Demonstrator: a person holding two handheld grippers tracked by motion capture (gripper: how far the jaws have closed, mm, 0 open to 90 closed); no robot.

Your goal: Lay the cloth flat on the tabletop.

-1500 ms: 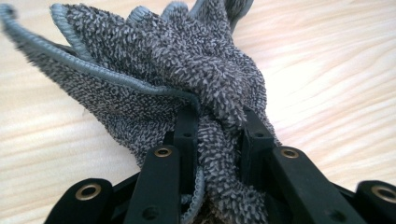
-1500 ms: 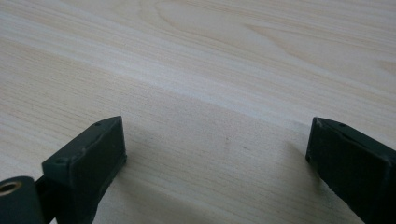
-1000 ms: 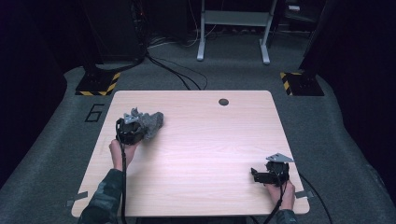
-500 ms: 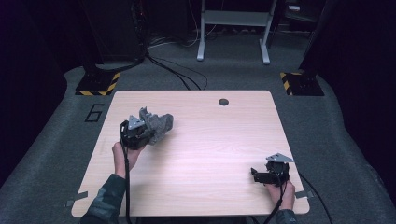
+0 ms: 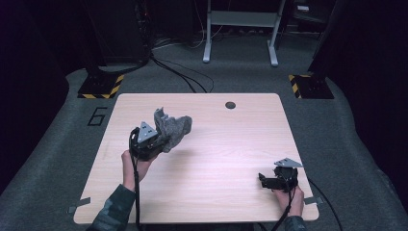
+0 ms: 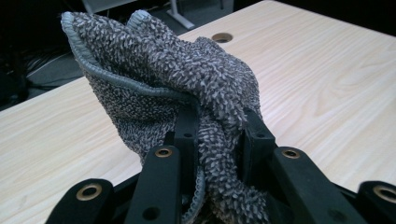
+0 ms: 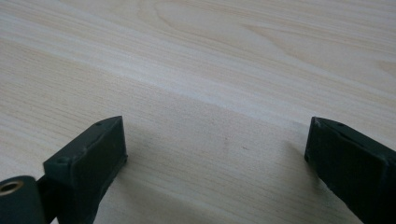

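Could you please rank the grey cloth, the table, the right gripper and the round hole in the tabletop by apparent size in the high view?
1. table, largest by far
2. grey cloth
3. right gripper, near the cloth in size and closer to the camera, so this order is uncertain
4. round hole, smallest

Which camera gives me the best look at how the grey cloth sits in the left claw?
The left gripper view: the grey cloth is bunched between the left claw jaws, close up. The high view shows it small and crumpled ahead of that claw.
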